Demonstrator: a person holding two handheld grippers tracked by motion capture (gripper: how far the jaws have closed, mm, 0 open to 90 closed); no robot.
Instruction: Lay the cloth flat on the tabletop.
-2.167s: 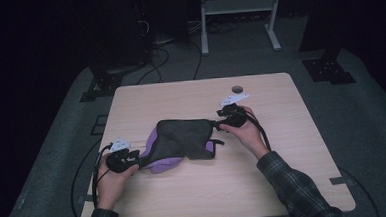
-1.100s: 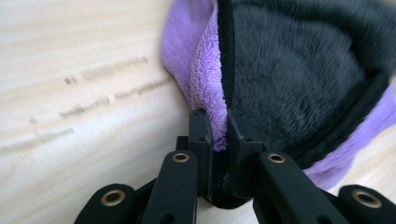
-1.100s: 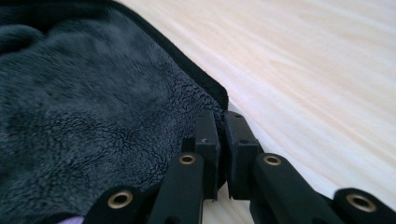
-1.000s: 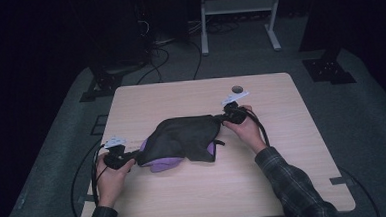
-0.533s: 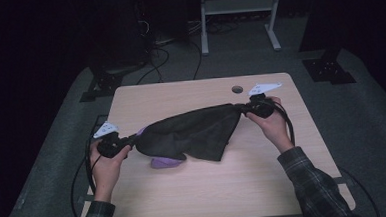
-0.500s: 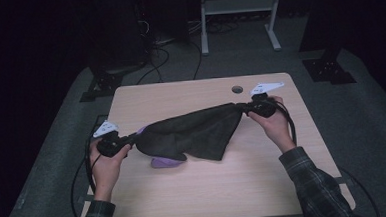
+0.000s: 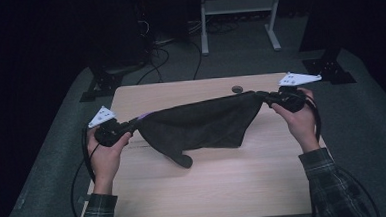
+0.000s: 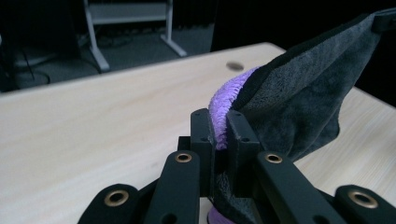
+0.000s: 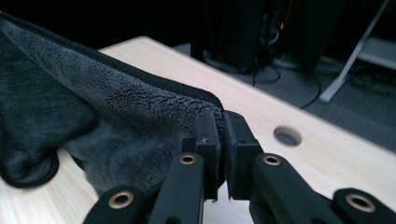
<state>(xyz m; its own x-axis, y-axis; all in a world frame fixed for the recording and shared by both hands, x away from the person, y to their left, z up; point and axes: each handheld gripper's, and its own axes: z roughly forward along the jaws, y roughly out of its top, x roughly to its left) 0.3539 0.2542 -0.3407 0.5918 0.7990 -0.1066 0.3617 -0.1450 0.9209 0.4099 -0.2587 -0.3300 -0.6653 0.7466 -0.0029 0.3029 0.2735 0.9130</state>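
Stretching across the pale wooden table (image 7: 210, 187), the dark grey towel (image 7: 202, 128) hung lifted between both hands — one lower corner sagging to the tabletop (purple showed on its other face). The left gripper (image 7: 124, 128) was clamped on one corner, the right gripper (image 7: 264, 96) pinched the other. Spreading looked done — laying it flat or folding remained, I judged.

**Readable markings: none**

I find no legible text, label, brand, number or sign in any view. The dark grey fleece cloth with the purple inner side (image 7: 202, 125) is plain on every face I can see. The pale wooden table top (image 7: 210, 187) bears no print. The black gripper jaws carry only brass-coloured rivets, no lettering.
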